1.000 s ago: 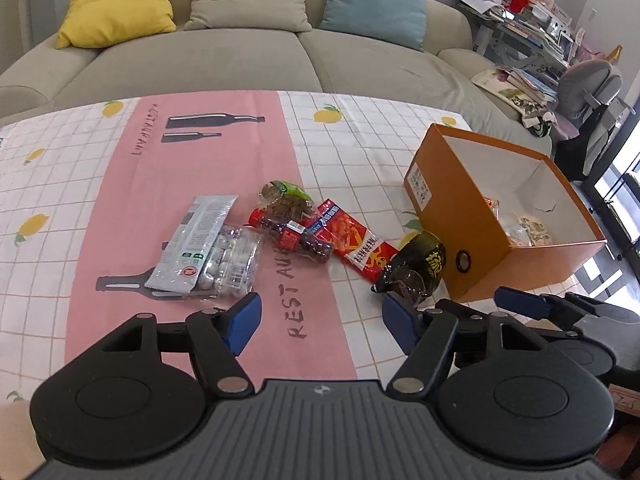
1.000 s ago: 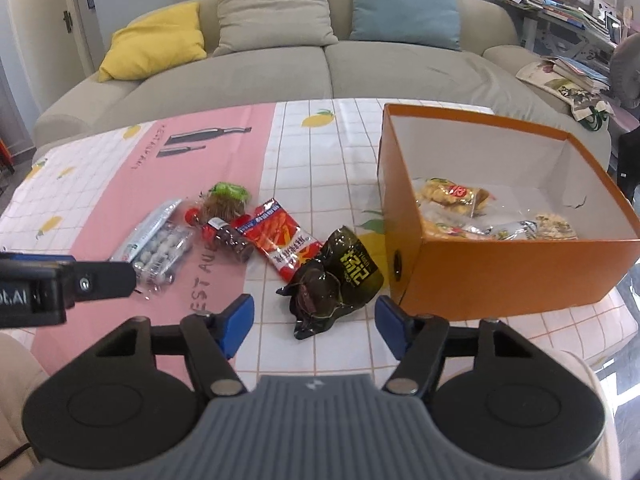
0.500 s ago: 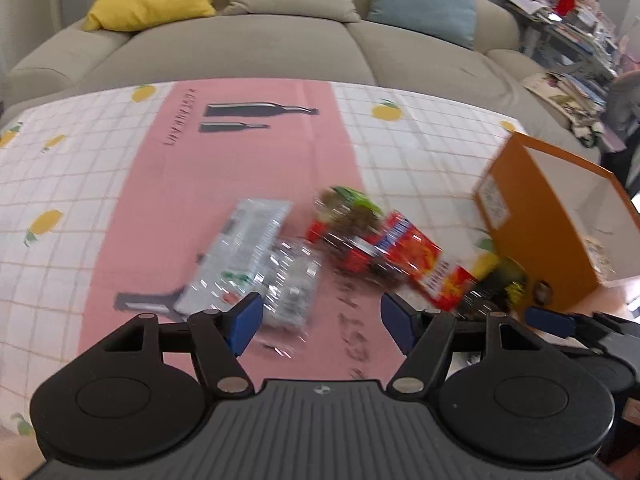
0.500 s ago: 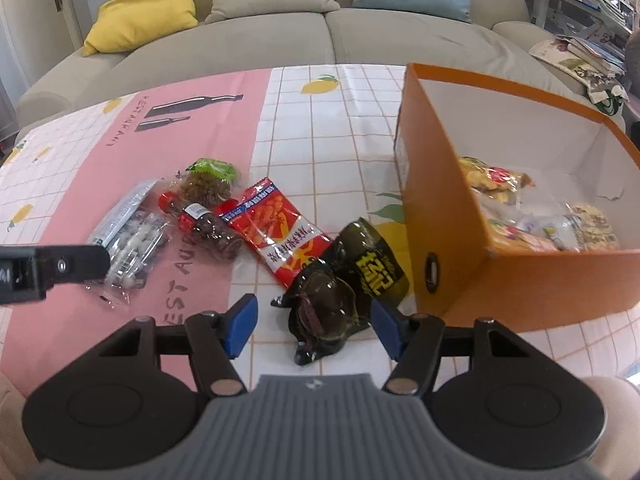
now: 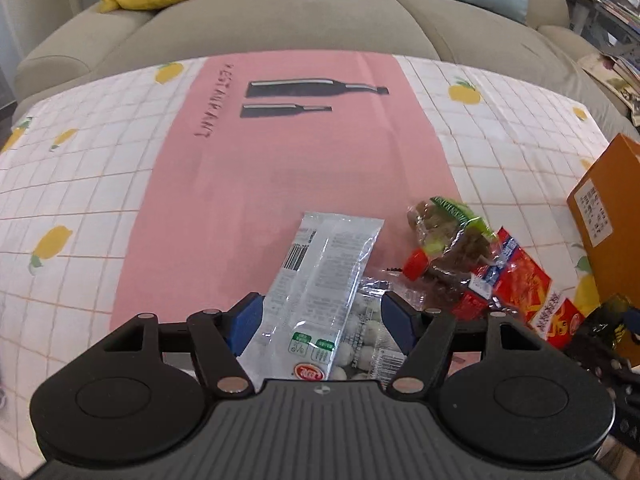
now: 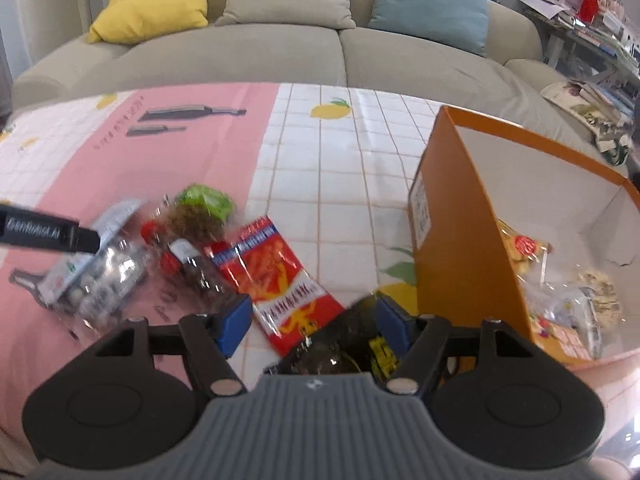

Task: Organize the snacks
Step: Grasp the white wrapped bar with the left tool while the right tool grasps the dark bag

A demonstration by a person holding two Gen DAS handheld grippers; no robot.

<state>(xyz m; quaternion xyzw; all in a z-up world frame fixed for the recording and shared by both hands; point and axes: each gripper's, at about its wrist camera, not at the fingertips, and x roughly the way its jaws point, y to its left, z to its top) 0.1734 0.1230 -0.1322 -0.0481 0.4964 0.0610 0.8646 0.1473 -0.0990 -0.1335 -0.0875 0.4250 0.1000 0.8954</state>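
Down low over the tablecloth point(image 5: 192, 208), left gripper point(image 5: 322, 320) with jaws wide apart — silver-white packet point(image 5: 324, 280) lying lengthwise between them, its lower end running in toward the gripper body, overlapping a clear bag of pale round sweets point(image 5: 366, 336) just inside the right-hand jaw. Not clamped; whether either pad touches the wrapper cannot be told. Beyond the right-hand jaw: green-topped bag of brown snacks point(image 5: 448, 224), then a red packet point(image 5: 528, 288), then the edge of the orange box point(image 5: 608, 240).

Likewise spread, right gripper point(image 6: 316, 320) — dark glossy packet with yellow print point(image 6: 340, 352) between the jaws, close to the right-hand one, nothing gripped. Ahead of the left-hand jaw, red packet point(image 6: 280, 276) lying flat. Hard beside the right-hand jaw, orange box point(image 6: 460, 240) standing open, several wrapped snacks point(image 6: 560, 292) inside. Far left of the jaws, remaining bags, blurred.
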